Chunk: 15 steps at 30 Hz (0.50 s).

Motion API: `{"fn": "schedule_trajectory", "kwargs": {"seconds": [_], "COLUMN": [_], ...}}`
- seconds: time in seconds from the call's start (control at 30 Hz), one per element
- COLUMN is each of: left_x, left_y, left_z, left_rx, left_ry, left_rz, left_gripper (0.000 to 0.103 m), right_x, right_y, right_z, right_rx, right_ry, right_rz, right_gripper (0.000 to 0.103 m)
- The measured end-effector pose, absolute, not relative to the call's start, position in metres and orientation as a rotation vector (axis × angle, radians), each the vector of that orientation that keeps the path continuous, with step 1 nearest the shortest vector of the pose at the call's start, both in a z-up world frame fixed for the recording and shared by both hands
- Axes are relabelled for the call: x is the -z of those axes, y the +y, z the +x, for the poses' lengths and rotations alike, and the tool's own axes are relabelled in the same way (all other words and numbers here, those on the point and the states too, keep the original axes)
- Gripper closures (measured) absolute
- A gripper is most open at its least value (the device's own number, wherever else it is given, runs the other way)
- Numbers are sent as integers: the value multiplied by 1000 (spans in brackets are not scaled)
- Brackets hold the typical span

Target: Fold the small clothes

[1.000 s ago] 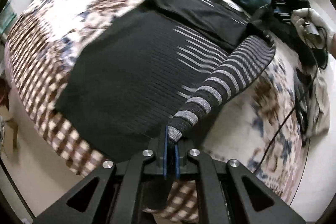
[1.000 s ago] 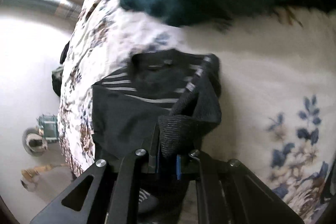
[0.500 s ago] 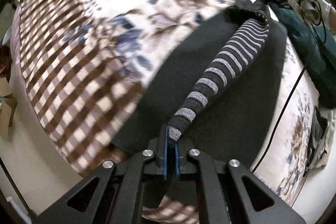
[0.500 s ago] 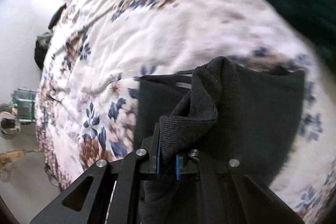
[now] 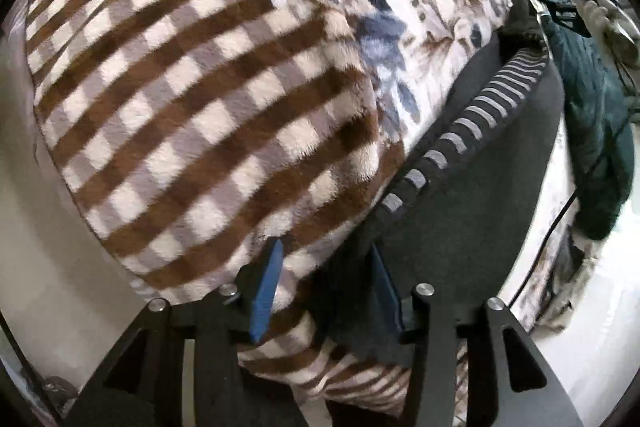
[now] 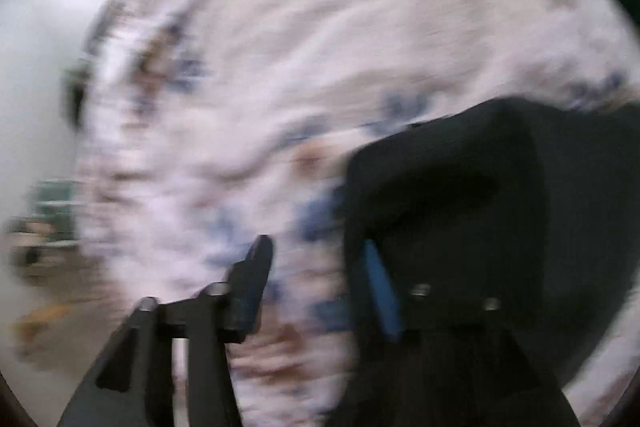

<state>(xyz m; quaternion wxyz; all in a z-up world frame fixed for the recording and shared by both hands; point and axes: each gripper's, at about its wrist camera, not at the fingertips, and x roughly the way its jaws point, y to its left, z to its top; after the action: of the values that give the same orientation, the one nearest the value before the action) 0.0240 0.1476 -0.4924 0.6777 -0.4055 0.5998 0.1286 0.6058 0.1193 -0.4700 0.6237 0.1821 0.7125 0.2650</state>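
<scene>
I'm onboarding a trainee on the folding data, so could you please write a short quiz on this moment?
1. True or false: the left gripper is clamped on the striped sleeve.
2. What lies directly under the dark sweater? A) a bare wooden table B) a patterned blanket C) a laundry basket
3. Fill in: the teal garment lies beside the sweater on the side away from the ______ part of the blanket.

Key
1. False: its jaws have just been opening, and the fingers stand apart, pressing on nothing.
2. B: the blanket, checked in one part and floral in another.
3. Checked.
</scene>
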Motion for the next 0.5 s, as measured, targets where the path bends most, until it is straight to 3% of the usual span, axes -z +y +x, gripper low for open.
{"fn": "schedule_trajectory", "kwargs": {"seconds": [0.17, 0.27, 0.5], "left_x": [457, 442, 458], "left_y": [155, 148, 87], "left_z": [38, 59, 177], "left_rx": [-236, -181, 84], "left_ry": [1283, 1257, 1278], "left_rz": [-855, -788, -613], "left_gripper": [60, 49, 49], "right_x": [431, 424, 456], "right_y": [85, 48, -66], "right_z": [552, 500, 399], "right_rx": [-651, -600, -375], "right_ry": [1550, 1543, 1568], "right_rz": [359, 231, 80], "right_gripper": [41, 41, 41]}}
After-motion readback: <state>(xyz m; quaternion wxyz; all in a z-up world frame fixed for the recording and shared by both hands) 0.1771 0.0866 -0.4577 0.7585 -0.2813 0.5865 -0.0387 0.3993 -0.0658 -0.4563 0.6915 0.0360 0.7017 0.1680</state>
